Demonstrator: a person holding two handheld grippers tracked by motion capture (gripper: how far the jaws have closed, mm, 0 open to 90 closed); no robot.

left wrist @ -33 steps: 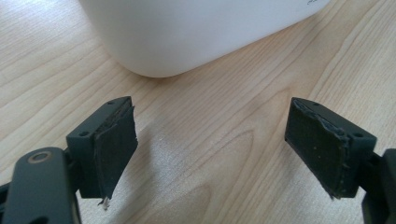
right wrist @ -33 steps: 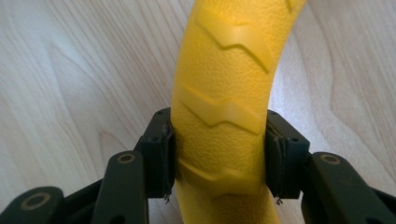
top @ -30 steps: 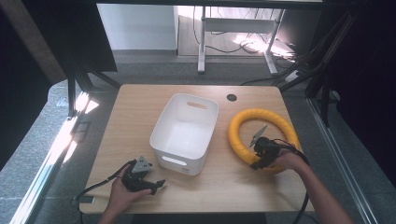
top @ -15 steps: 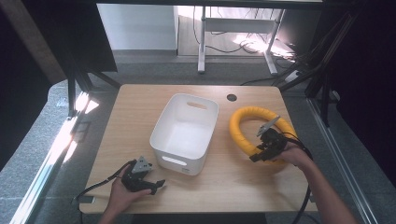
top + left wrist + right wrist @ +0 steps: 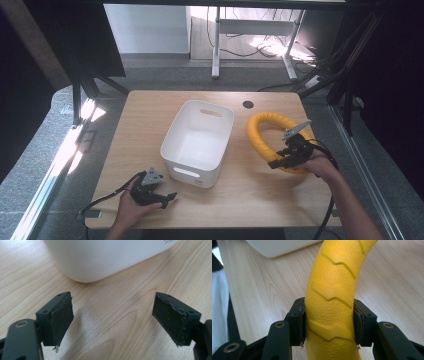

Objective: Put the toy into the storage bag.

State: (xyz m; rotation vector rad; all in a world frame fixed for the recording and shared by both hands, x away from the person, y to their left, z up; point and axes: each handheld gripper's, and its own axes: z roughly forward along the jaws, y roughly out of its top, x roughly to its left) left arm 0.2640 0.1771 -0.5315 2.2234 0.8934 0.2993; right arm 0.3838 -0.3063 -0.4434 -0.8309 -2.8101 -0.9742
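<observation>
**Yellow ring in the right gripper's clamp, left gripper idle at the bin**

Start with the wooden table point(image 5: 150, 120), which takes up the middle of the high view, pale grain running left to right. At its centre sits the white bin point(image 5: 197, 142), a rounded tub with a slot handle in each end wall, nothing visible inside it. In the left gripper view one rounded corner of that bin fills the top of the frame, just beyond the jaws.

Right of the bin, in the right-centre of the high view, there's the yellow ring point(image 5: 265, 137), a thick textured hoop with raised chevron ribs. The right gripper point(image 5: 280, 161) has it by the near side: in the right gripper view point(image 5: 329, 322) the 2 black jaws are clenched on the ring's tube, 1 pad pressed flat against each flank. The ring's far arc climbs out of the top of that frame. Whether the far side touches the wood, I cannot tell.

Down at lower left of the high view, the left gripper point(image 5: 167, 198) rests low by the bin's near corner. Its jaws stand wide apart in the left gripper view point(image 5: 112, 320), released, bare wood between them.
</observation>
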